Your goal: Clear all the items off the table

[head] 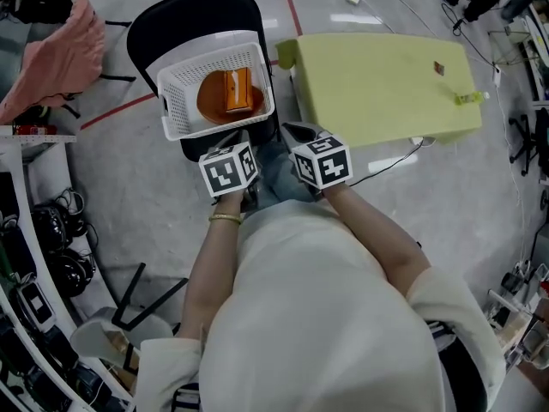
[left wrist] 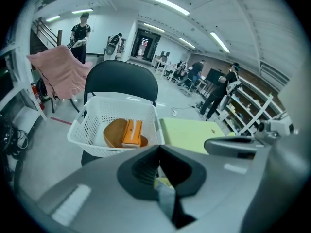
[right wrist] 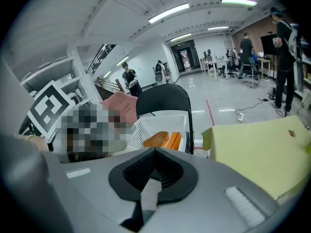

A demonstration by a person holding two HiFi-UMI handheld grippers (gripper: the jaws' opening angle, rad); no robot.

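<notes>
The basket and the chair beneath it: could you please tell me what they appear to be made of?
Basket: most likely moulded plastic with a matte white finish; its walls are a regular grid of small holes under a solid rim.
Chair: the backrest looks like black vinyl padding or smooth plastic, and the look leaves that open. The frame is mostly hidden, so I cannot tell its material.
</notes>
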